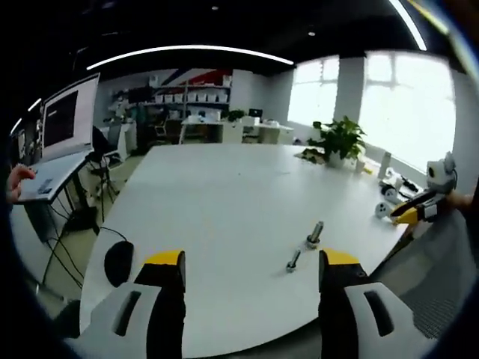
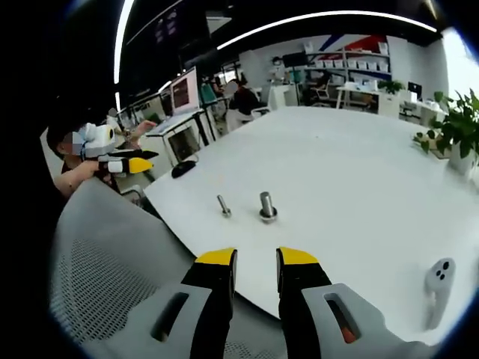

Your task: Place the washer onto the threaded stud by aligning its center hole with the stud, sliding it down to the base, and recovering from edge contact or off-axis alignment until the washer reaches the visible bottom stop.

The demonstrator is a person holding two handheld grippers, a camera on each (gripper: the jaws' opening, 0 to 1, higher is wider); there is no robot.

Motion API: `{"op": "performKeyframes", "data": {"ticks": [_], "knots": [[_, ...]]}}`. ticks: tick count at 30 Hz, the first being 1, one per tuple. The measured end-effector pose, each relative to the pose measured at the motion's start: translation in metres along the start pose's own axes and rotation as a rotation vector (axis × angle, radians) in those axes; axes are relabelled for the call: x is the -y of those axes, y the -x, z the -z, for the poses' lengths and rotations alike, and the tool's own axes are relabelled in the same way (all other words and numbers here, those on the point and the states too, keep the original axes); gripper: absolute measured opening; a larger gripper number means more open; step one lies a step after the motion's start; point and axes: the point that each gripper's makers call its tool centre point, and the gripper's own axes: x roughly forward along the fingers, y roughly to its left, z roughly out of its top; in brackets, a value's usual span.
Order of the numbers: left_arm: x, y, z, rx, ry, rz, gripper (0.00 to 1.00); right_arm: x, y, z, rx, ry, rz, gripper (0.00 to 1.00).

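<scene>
Daylight floods in through large windows [image 1: 404,105], blown out to white, while curved ceiling light strips [image 1: 187,51] glow overhead; the white table [image 1: 224,194] shines evenly with faint shadows, and fisheye bending softens the edges

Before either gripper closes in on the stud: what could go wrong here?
1. The threaded stud and the smaller bolt stand close together; reaching for one may topple the other.
2. Both sit near the table edge, so a knocked part could roll off.
3. No washer can be made out; whether one already sits at the stud's base is too small to tell. The left gripper and right gripper hold nothing.
</scene>
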Motion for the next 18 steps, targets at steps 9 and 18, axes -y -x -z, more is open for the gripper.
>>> {"op": "performKeyframes", "data": {"ticks": [9,18], "knots": [[0.0039,-0.0009,0.0064,-0.035,-0.006,0.013,0.7,-0.0017,-0.0011,0.0004,0.001,-0.011,-0.016,0.23],[0.0084,-0.0014,0.0078,-0.048,-0.01,0.029,0.69,-0.0017,-0.001,0.0003,0.004,-0.014,-0.018,0.23]]}}
